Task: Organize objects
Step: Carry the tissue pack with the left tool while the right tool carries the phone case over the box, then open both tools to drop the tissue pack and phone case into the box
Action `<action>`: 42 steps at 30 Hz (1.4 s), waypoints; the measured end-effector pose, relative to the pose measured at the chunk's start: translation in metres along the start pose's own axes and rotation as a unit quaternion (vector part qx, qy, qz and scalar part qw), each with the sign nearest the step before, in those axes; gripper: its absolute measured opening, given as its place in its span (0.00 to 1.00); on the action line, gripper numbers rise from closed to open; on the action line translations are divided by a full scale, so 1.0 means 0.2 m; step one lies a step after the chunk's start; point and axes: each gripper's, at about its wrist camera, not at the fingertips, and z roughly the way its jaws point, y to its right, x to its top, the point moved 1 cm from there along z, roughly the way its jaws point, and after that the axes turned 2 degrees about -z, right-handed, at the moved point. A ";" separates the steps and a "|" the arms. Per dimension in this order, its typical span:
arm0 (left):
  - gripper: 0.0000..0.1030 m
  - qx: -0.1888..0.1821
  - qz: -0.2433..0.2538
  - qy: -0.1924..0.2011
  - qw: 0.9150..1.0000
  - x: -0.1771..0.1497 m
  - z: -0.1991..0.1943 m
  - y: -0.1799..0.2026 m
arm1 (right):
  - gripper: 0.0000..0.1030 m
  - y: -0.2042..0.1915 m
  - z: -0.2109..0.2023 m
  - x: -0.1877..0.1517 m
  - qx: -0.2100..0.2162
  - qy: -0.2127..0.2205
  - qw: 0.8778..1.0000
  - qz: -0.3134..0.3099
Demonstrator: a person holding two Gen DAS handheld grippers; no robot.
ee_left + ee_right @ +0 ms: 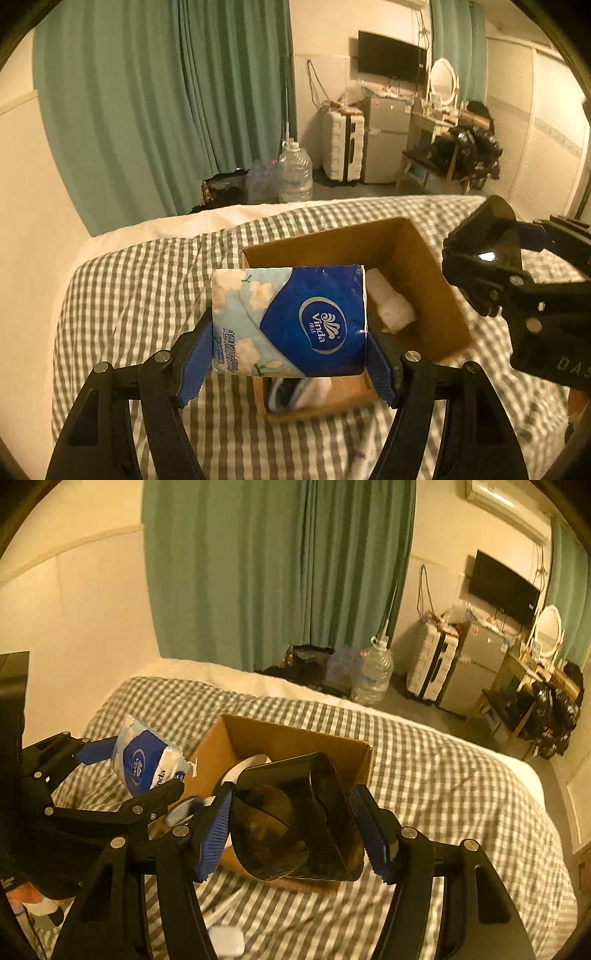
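Cardboard: the open cardboard box [436, 273] sat on the checked bedspread [129, 295], at 12 o'clock from both tongs.
Left tongs: the left tongs [290, 350] were clamped on the ends of a blue-and-white tissue pack [291, 321], held above the box's near edge.
Right tongs: the right tongs [291, 830] gripped a dark translucent container [295, 819] by its sides, over the box.
Done: a white roll [391, 302] and some blue-and-white items [295, 395] already lay inside the box.
Left: by my reading both held things were not yet put away, whether bound for the box or elsewhere.
Hidden: the box floor was mostly covered by the held things; the container's contents were unreadable; a small white object [227, 939] at 6 o'clock in the right view was too blurred to name.
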 end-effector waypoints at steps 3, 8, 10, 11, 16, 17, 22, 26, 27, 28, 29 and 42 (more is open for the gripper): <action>0.72 -0.004 0.006 -0.010 1.000 0.02 0.15 0.02 | 0.61 0.06 0.18 0.04 0.005 -0.014 1.000 0.018; 0.72 -0.027 -0.001 -0.027 0.999 0.02 0.37 0.05 | 0.61 0.16 0.45 0.09 0.018 -0.026 0.998 0.053; 0.72 -0.036 -0.003 -0.031 0.999 0.03 0.44 0.05 | 0.61 0.17 0.53 0.09 0.020 -0.031 0.998 0.057; 0.72 -0.034 -0.003 -0.034 0.999 0.03 0.48 0.05 | 0.61 0.17 0.57 0.09 0.022 -0.035 0.997 0.058; 0.74 -0.052 0.001 -0.036 0.998 0.03 0.56 0.08 | 0.62 0.17 0.71 0.10 0.024 -0.041 0.997 0.055; 0.74 -0.058 0.001 -0.044 0.997 0.03 0.58 0.09 | 0.62 0.18 0.72 0.09 0.026 -0.040 0.997 0.060; 0.89 -0.062 -0.002 -0.055 0.997 0.00 0.53 0.08 | 0.74 0.21 0.69 0.09 0.041 -0.024 0.995 0.083; 0.94 -0.033 0.006 -0.047 0.998 -0.02 0.38 0.08 | 0.80 0.23 0.53 0.13 0.035 0.001 0.995 0.094; 0.95 -0.028 0.007 -0.043 0.999 -0.01 0.33 0.08 | 0.81 0.24 0.48 0.14 0.032 0.007 0.995 0.094; 0.95 -0.028 0.006 -0.039 0.999 -0.01 0.28 0.07 | 0.83 0.24 0.42 0.16 0.026 0.012 0.995 0.092; 0.95 -0.029 0.003 -0.034 0.999 -0.01 0.22 0.07 | 0.85 0.24 0.37 0.17 0.020 0.016 0.996 0.088; 0.98 -0.008 -0.024 0.041 0.999 0.04 -0.50 -0.06 | 0.87 0.10 -0.46 0.21 -0.042 0.075 0.996 0.038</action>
